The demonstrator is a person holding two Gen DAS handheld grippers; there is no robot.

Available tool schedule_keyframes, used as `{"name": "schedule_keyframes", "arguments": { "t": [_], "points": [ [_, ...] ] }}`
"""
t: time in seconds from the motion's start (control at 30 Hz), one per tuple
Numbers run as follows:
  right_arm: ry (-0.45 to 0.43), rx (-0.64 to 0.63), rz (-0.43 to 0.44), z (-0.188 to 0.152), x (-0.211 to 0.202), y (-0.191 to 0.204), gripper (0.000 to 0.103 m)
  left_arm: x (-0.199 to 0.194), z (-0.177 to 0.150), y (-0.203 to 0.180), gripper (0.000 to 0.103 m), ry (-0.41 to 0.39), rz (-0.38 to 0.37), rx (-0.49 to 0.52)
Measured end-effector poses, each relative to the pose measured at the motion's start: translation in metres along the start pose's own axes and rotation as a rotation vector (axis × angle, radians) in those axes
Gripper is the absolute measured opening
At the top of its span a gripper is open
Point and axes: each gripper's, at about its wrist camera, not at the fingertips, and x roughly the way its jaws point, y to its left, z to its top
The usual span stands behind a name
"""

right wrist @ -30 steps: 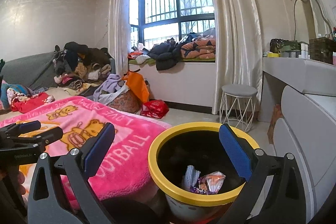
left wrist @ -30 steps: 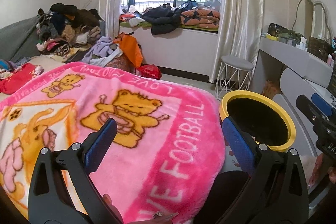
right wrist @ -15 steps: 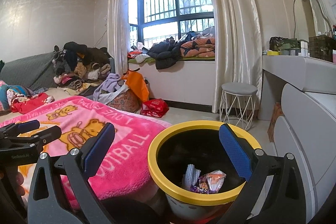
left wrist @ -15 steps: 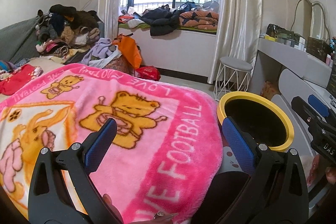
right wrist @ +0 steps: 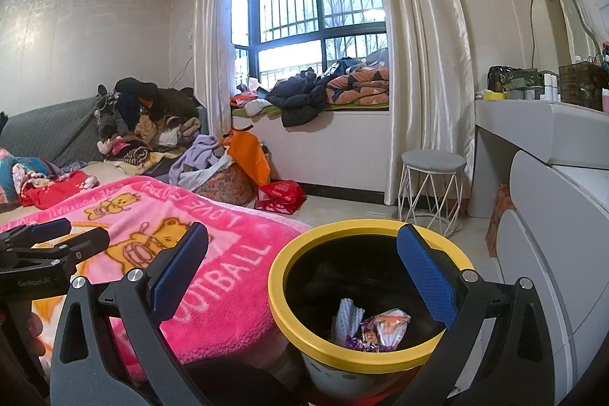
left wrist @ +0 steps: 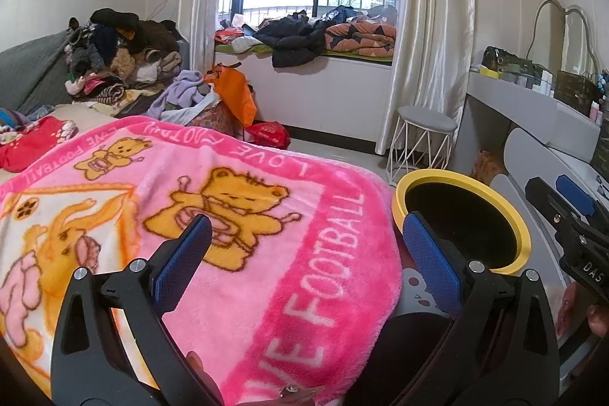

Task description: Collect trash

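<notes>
A trash bin with a yellow rim (right wrist: 323,337) and a dark inside stands close in front of my right gripper (right wrist: 304,265). Crumpled wrappers and white paper (right wrist: 371,326) lie at its bottom. My right gripper is open and empty, above the bin's near side. My left gripper (left wrist: 306,250) is open and empty over the pink bear blanket (left wrist: 228,215). The bin (left wrist: 521,234) also shows to its right in the left wrist view. The right gripper's tips (left wrist: 571,200) show at the right edge of that view.
The pink blanket (right wrist: 160,231) covers the bed on the left. Piles of clothes (right wrist: 144,124) lie on the bed and the window seat. Bags (right wrist: 281,195) sit on the floor. A wire stool (right wrist: 432,185) and a white dresser (right wrist: 552,215) stand on the right.
Both views have shifted only slightly. The bin sits a little lower and nearer in the left wrist view. Both grippers stay open and empty.
</notes>
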Motion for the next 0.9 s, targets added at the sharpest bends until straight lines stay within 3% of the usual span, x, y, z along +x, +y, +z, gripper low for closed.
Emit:
{"name": "schedule_keyframes", "arguments": {
  "t": [0.9],
  "points": [
    [-0.001, 0.002, -0.001, -0.0006, -0.0002, -0.0018, 0.097, -0.0009, -0.0002, -0.0028, 0.093, -0.002, -0.006, -0.002]
  ]
}}
